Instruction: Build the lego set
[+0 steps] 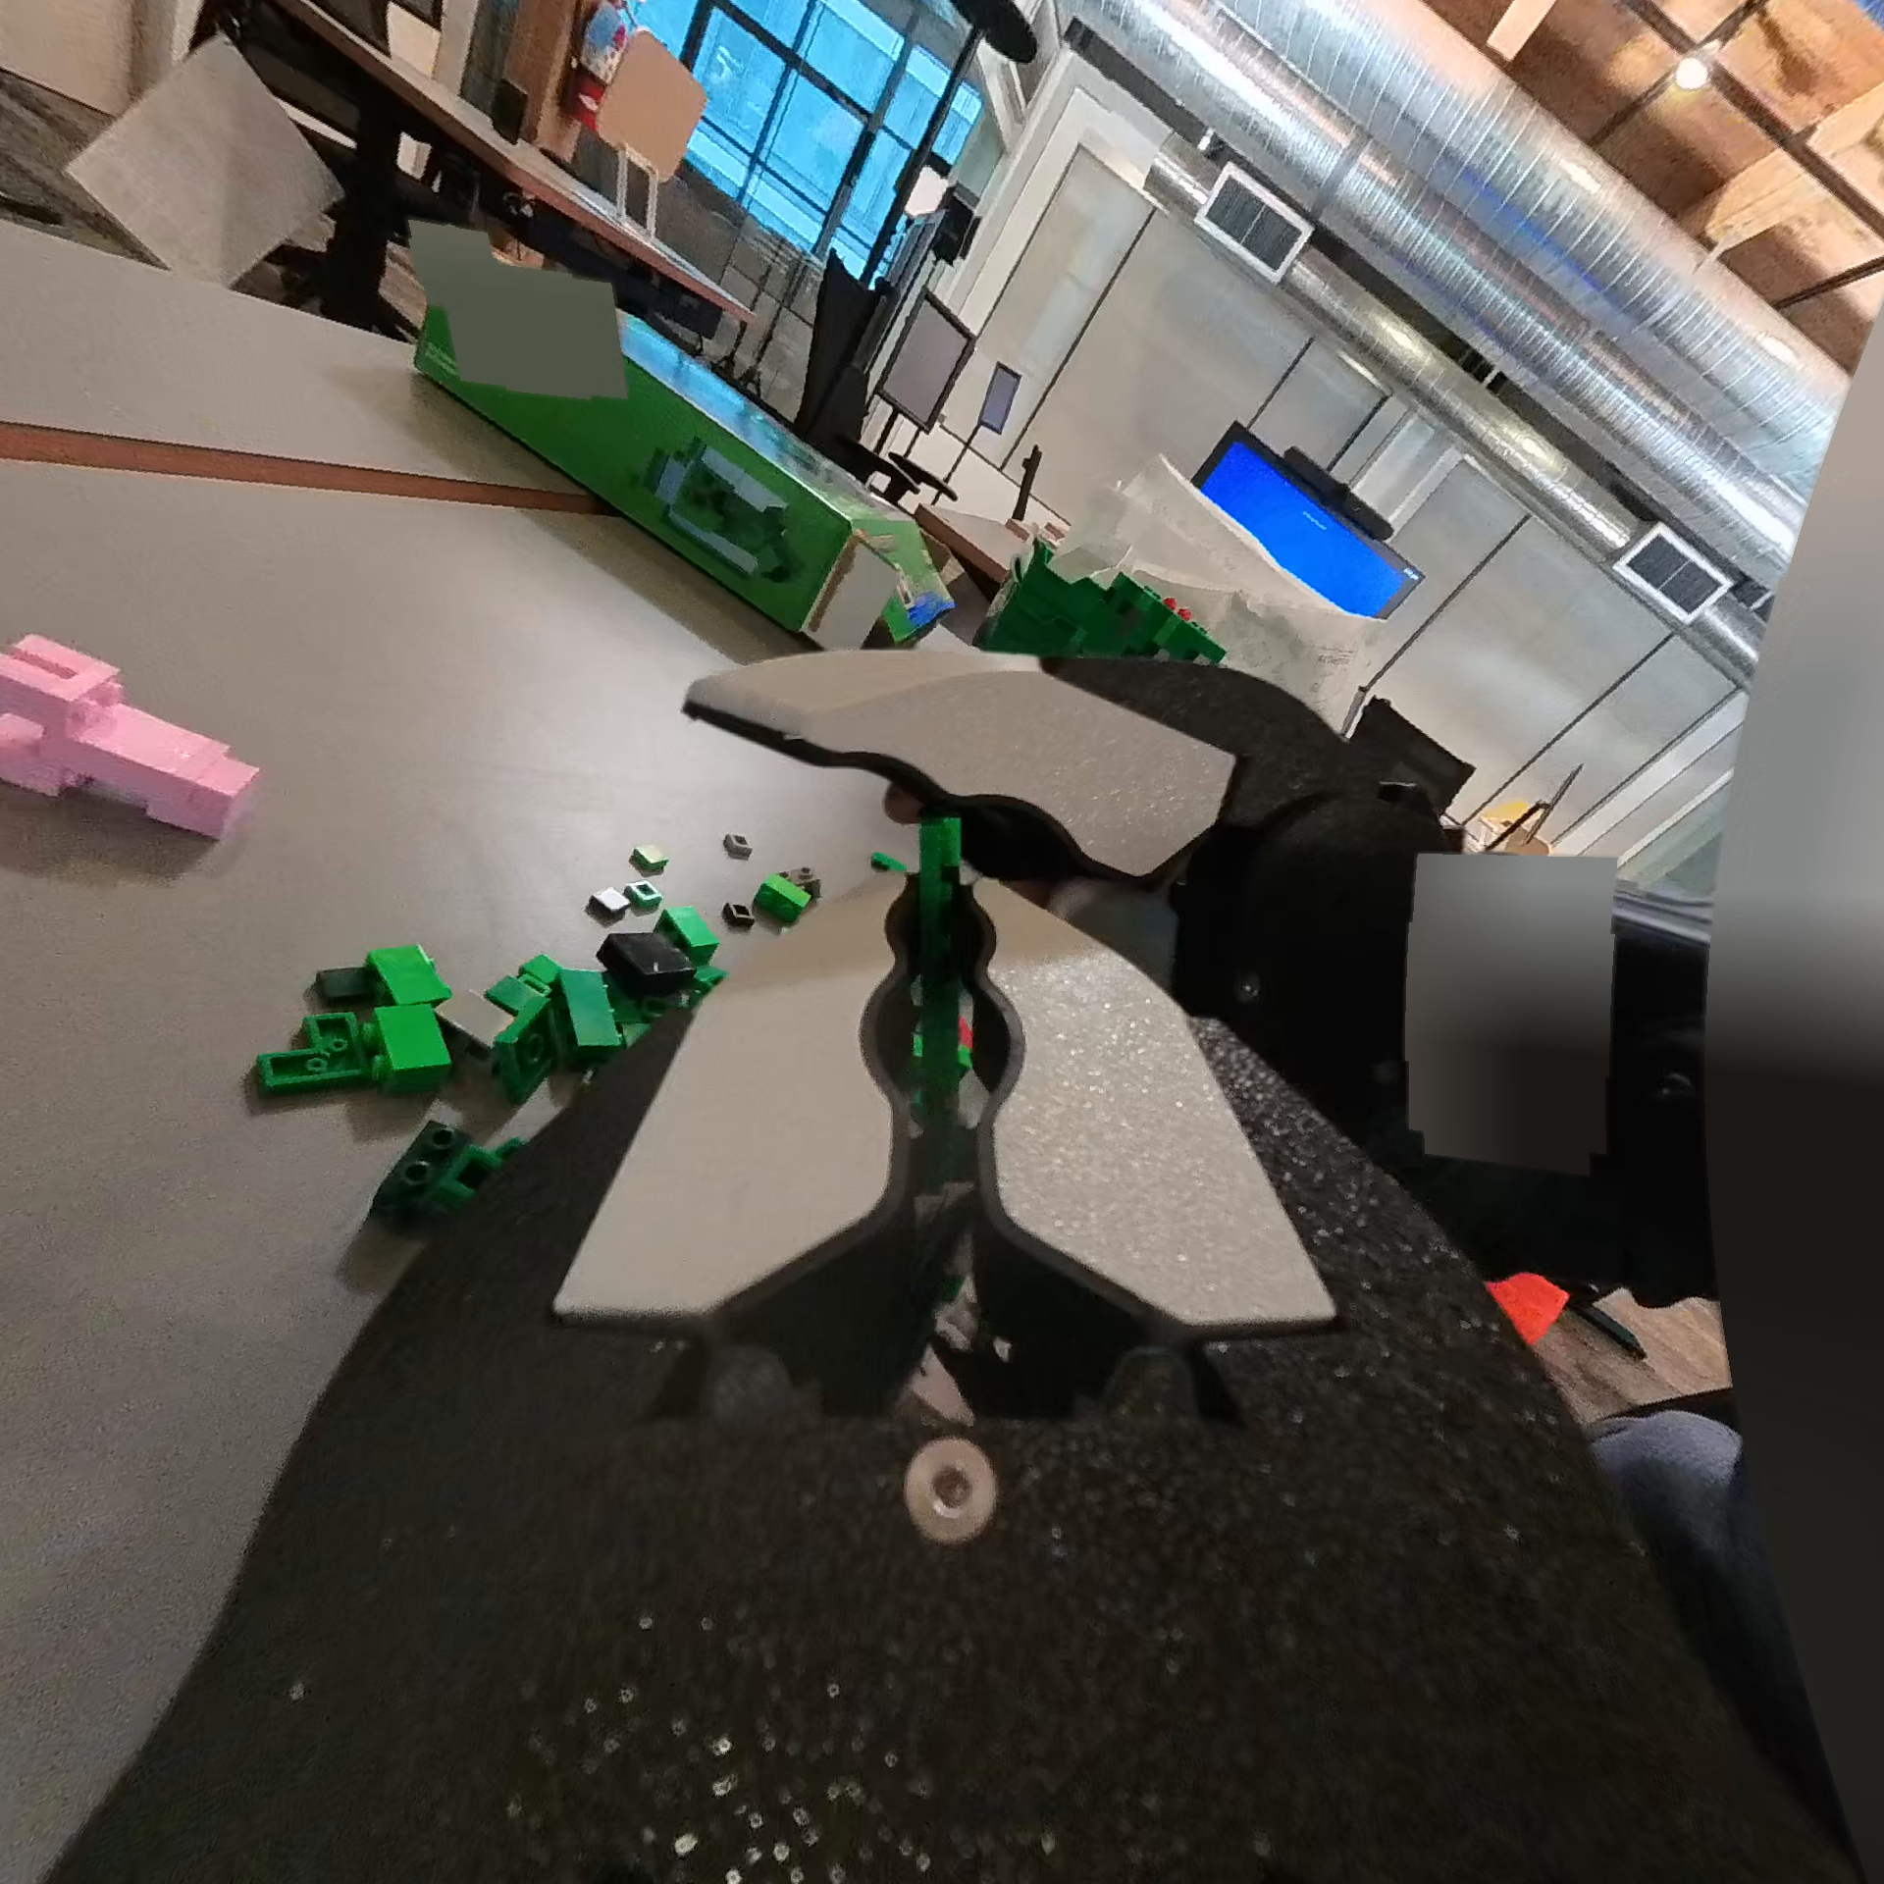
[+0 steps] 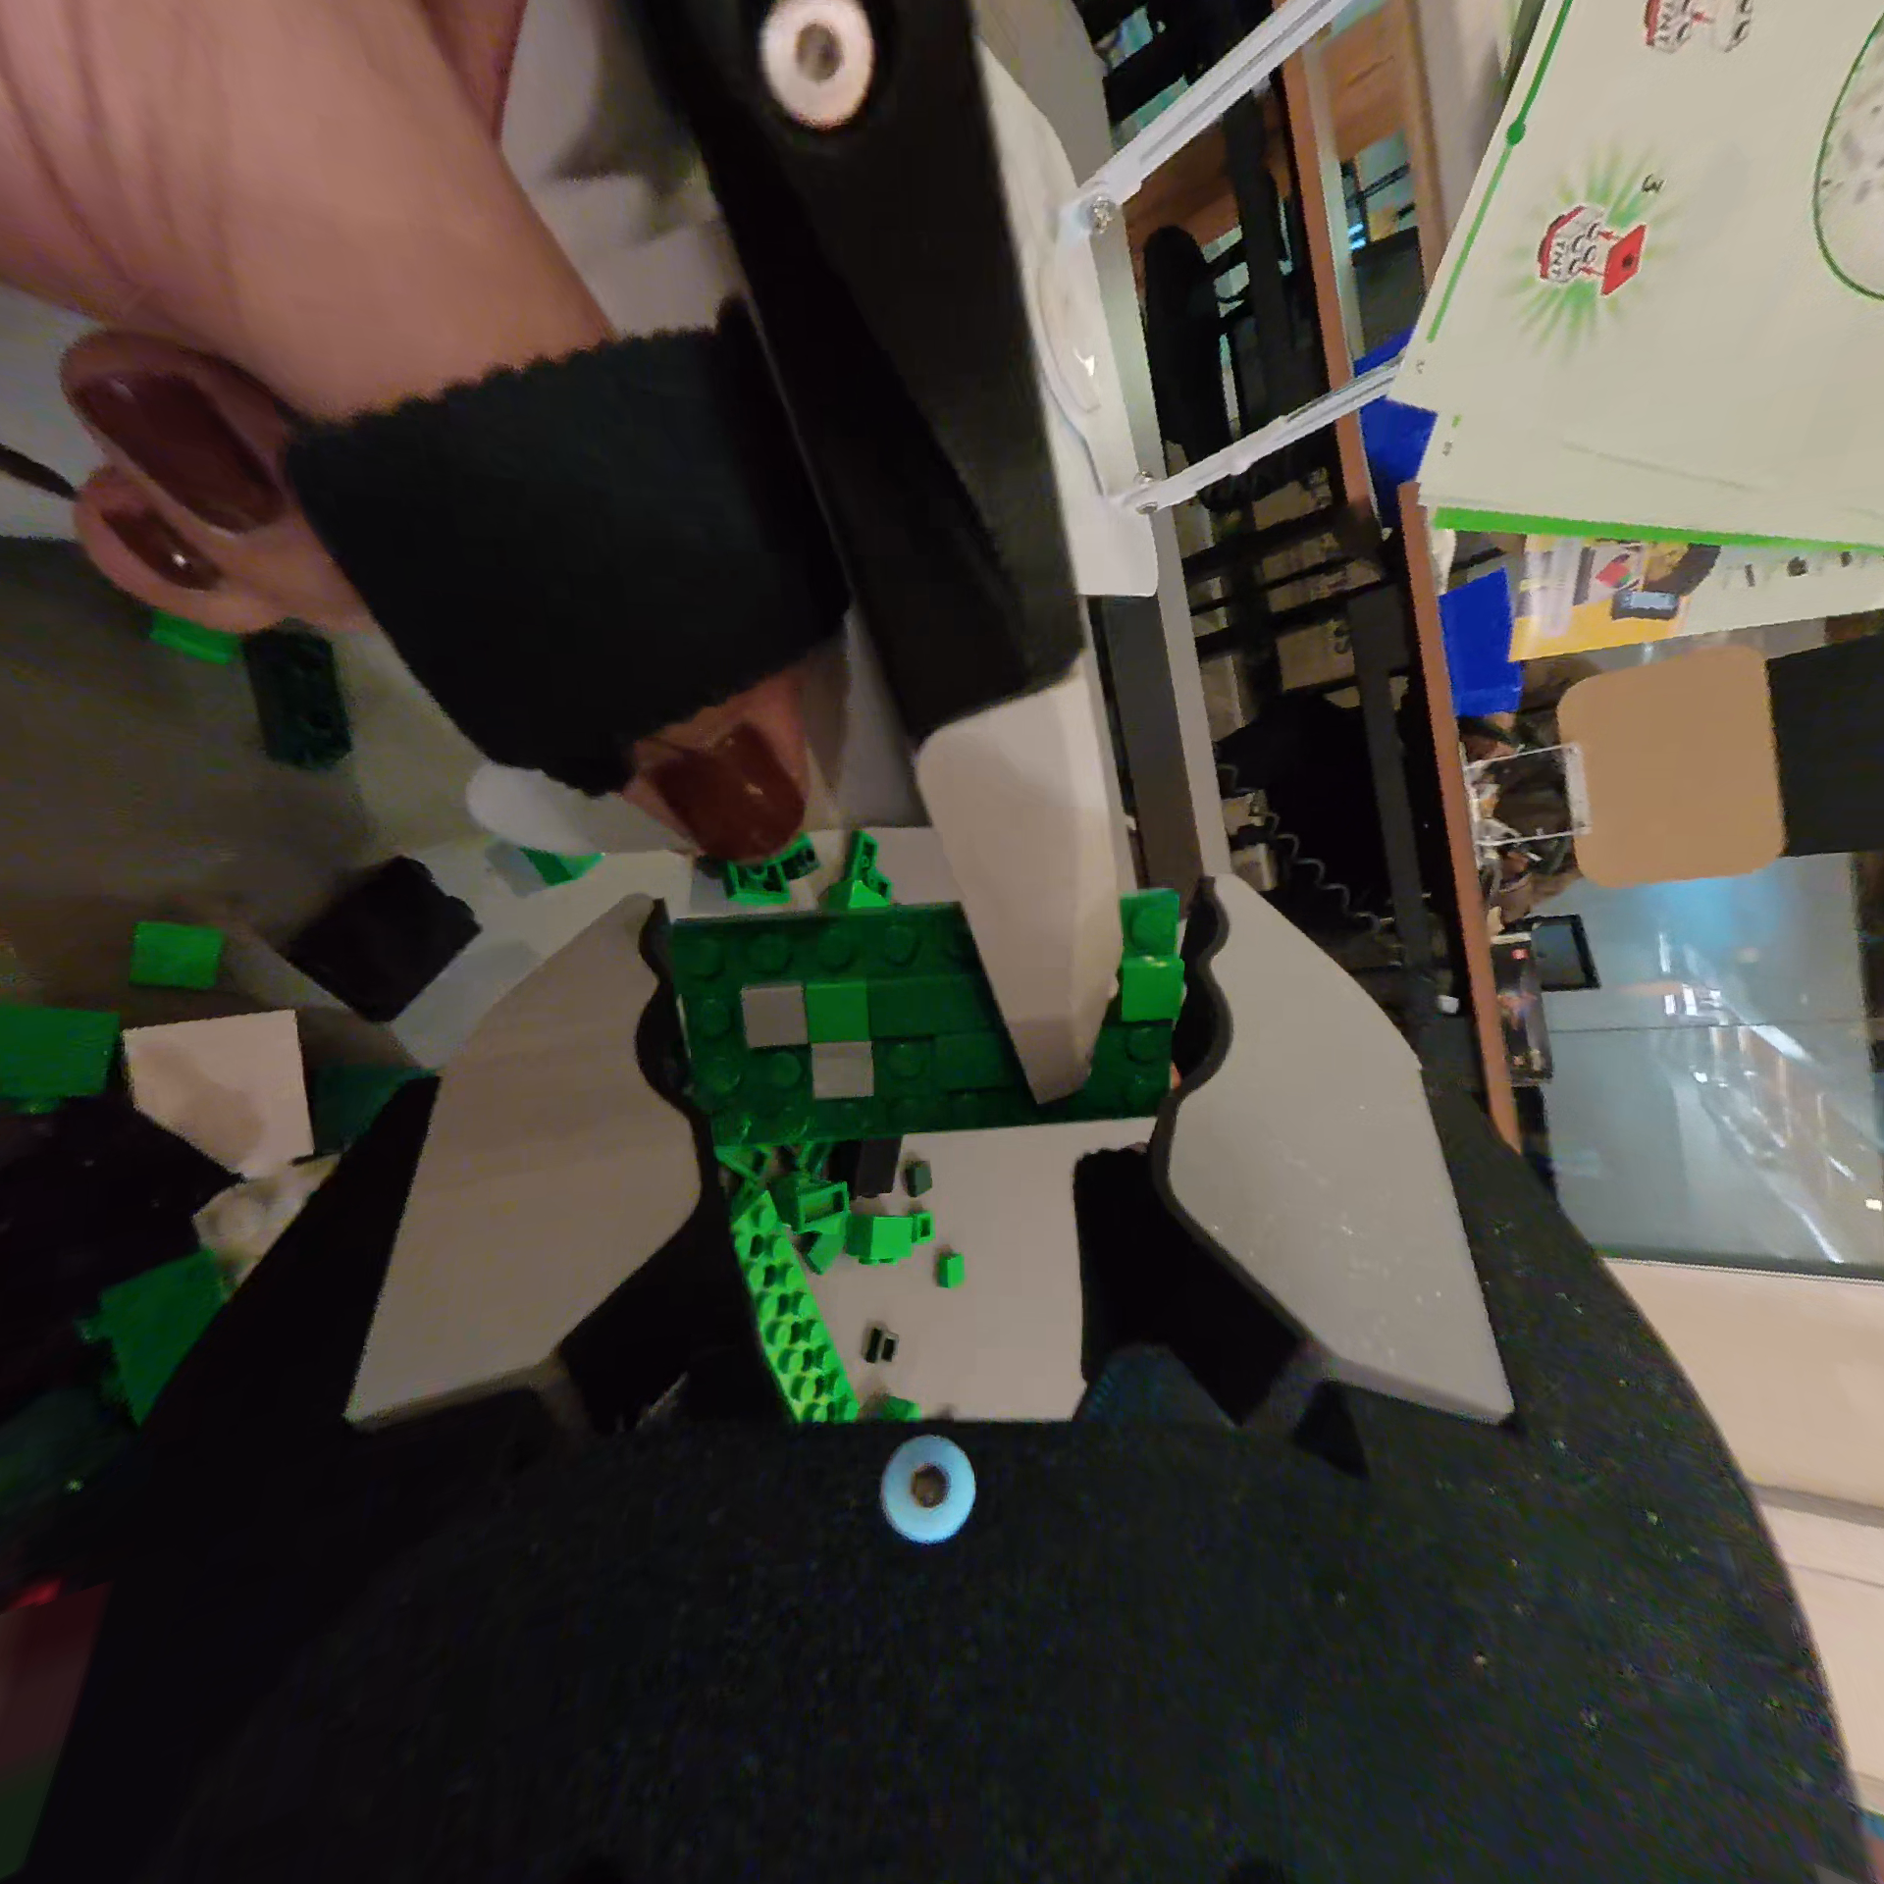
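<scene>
A flat green plate assembly [image 2: 867, 1019] with two grey tiles and lighter green tiles is held off the table between both grippers. My left gripper [image 1: 938, 902] is shut on it; in the left wrist view the assembly [image 1: 936, 979] shows edge-on between the fingers. My right gripper [image 2: 923, 984] is shut across its width, fingertips touching both side edges. In the right wrist view the left gripper's finger [image 2: 1030, 897] comes down from above over the plate. The right gripper [image 1: 958, 765] shows above the assembly in the left wrist view.
Loose green, black and grey bricks [image 1: 510, 1009] lie on the grey table [image 1: 306, 612]. A pink brick animal [image 1: 102, 734] lies far left. A green set box [image 1: 714, 479] and a green build [image 1: 1101, 612] stand behind. An instruction booklet [image 2: 1682, 255] stands at the upper right. A hand [image 2: 255, 255] grips the left gripper. The gap from one gripper's tips to the other's is roughly 5 centimeters.
</scene>
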